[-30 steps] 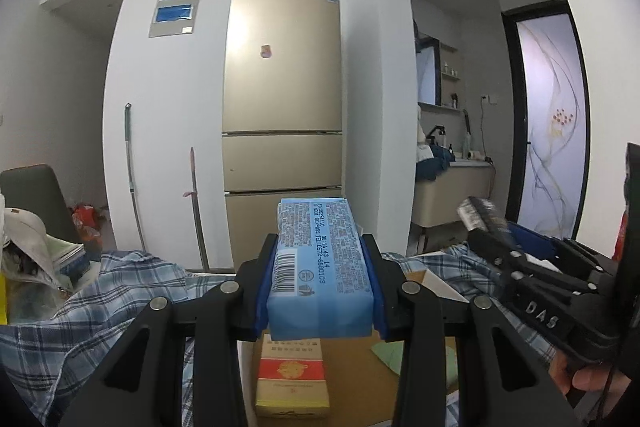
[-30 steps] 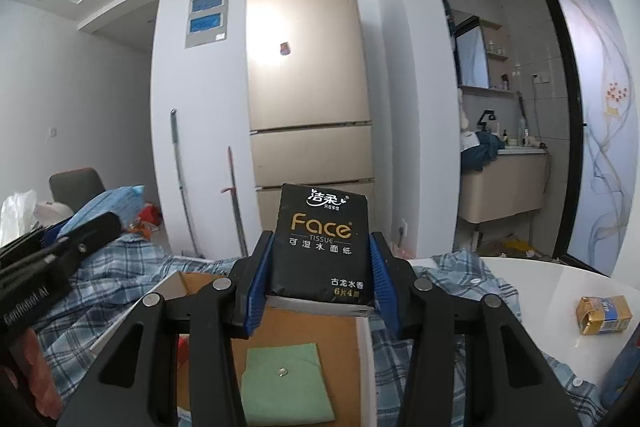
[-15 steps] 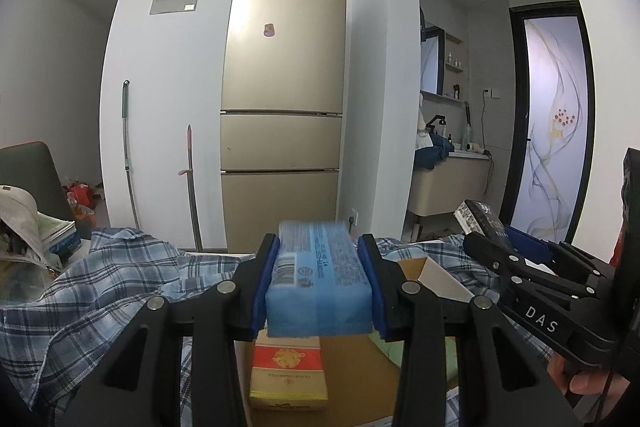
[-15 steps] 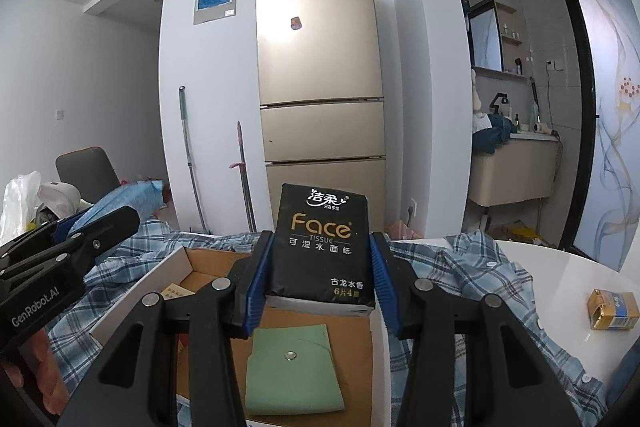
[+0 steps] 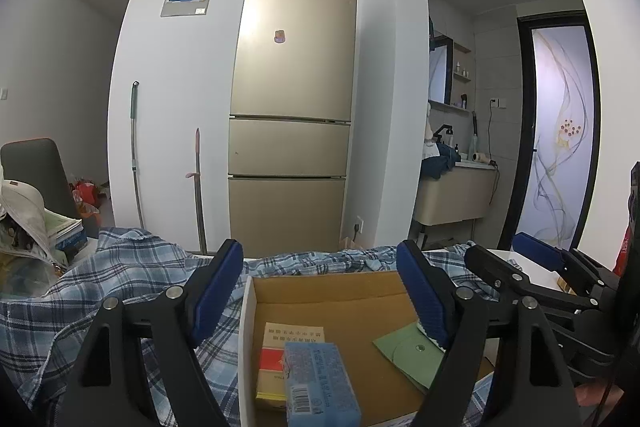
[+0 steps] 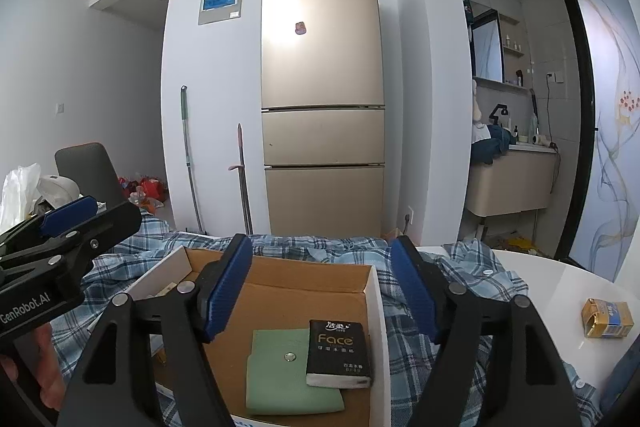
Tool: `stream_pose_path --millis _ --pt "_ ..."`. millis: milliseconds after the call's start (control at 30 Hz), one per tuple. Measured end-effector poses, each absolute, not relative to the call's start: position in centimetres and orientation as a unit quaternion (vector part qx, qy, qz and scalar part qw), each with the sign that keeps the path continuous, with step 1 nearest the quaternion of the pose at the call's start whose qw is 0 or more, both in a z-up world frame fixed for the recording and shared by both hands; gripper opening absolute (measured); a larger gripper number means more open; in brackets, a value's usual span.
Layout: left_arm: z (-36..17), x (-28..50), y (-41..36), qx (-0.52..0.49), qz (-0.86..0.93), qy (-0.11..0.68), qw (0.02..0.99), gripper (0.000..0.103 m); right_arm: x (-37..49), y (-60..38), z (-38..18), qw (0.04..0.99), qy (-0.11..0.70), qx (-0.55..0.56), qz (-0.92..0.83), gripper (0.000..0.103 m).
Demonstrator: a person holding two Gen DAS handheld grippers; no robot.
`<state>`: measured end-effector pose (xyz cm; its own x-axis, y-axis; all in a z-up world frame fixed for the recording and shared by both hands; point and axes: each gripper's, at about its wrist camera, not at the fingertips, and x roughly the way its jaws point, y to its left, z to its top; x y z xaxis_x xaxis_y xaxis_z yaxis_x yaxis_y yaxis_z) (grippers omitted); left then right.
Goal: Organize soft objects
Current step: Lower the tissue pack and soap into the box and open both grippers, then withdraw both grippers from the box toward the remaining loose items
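A cardboard box (image 5: 332, 287) (image 6: 304, 287) sits on a blue plaid shirt (image 5: 120, 287). In the left wrist view my left gripper (image 5: 320, 291) is open and empty above the box, and a blue tissue pack (image 5: 320, 383) lies inside on a red-and-yellow pack (image 5: 276, 359). In the right wrist view my right gripper (image 6: 322, 287) is open and empty above the box. A black "Face" tissue pack (image 6: 338, 353) lies inside, partly on a green pouch (image 6: 280, 371). The pouch also shows in the left wrist view (image 5: 408, 351).
A white round table (image 6: 560, 287) at the right carries a small yellow-and-blue carton (image 6: 607, 317). A gold fridge (image 5: 292, 107) stands behind, with two mop handles (image 5: 136, 147) against the wall. A chair (image 5: 36, 171) and a cluttered pile (image 5: 28, 227) are at the left.
Both grippers opened and let go of their tissue packs. The blue pack and the black pack now lie in the box. Both grippers sit lower, nearer the box.
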<state>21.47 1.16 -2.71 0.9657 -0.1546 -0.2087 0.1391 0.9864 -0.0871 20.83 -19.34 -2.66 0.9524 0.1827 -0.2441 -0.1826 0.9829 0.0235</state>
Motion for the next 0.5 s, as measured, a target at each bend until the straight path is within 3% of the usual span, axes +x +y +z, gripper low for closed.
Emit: stream_pose_path --millis 433,500 --pt "-0.3 20.5 1.8 -0.039 -0.034 0.101 0.994 0.081 20.6 -19.5 -1.3 0.99 0.109 0.003 0.088 0.071" --pt "1.3 19.8 2.4 -0.056 -0.029 0.092 0.994 0.081 19.9 -19.9 0.3 0.992 0.093 0.019 0.078 0.078"
